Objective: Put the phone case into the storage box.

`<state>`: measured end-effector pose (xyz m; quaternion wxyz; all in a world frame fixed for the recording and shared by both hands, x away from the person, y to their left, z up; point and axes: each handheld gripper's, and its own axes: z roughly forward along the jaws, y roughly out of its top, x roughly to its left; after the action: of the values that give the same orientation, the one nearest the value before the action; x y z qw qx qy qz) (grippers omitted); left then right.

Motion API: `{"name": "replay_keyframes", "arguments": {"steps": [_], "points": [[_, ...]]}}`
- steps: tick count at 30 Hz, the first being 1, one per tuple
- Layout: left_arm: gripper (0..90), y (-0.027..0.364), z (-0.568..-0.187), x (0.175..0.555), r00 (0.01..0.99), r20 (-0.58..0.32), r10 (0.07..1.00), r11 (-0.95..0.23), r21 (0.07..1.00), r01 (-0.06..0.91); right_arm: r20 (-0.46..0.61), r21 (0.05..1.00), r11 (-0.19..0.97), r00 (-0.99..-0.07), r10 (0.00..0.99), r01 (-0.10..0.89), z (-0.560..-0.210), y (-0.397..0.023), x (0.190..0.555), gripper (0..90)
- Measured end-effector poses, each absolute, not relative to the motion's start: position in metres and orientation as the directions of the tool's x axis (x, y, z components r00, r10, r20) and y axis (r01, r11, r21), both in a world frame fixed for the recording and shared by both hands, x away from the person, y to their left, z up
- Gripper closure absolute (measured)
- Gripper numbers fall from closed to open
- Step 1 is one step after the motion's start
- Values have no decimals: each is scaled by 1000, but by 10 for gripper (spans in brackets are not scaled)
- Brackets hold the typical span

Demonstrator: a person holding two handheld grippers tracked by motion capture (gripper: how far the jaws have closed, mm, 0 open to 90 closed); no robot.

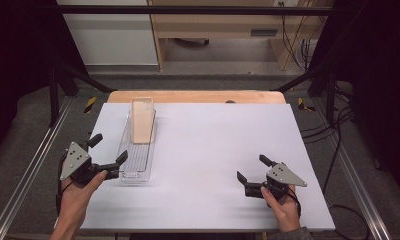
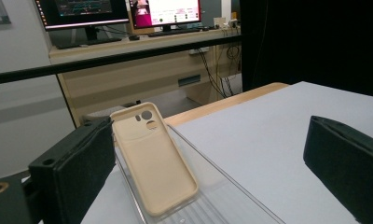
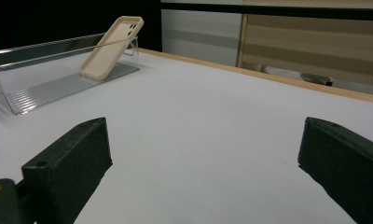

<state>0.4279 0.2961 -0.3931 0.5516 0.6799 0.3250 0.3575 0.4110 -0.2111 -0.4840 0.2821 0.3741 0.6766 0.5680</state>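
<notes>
Left gripper (image 1: 107, 153) fingers wide apart, right by the clear tray (image 1: 130, 167) at the counter's (image 1: 213, 150) left. Beige phone case (image 1: 142, 121) leans upright vs the tray's far end. Right gripper (image 1: 252, 170) also spread, holding nothing, well apart. Risk: a nudge to the tray wall tips the case over, w/ one finger likely clipping the rim.

You won't find any readable text here: the monitor screens (image 2: 124, 10) (far behind the worktop) are too blurred.
</notes>
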Motion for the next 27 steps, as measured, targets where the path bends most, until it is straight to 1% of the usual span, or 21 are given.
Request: {"name": "replay_keyframes", "arguments": {"steps": [10,27], "points": [[19,303,-406,426,511,125,850,-171,984,44,41,979,78,-562,826,186,-484,-211,411,25],[19,310,-430,422,518,107,848,-160,985,58,34,979,86,-564,825,185,-485,-210,411,25]]}}
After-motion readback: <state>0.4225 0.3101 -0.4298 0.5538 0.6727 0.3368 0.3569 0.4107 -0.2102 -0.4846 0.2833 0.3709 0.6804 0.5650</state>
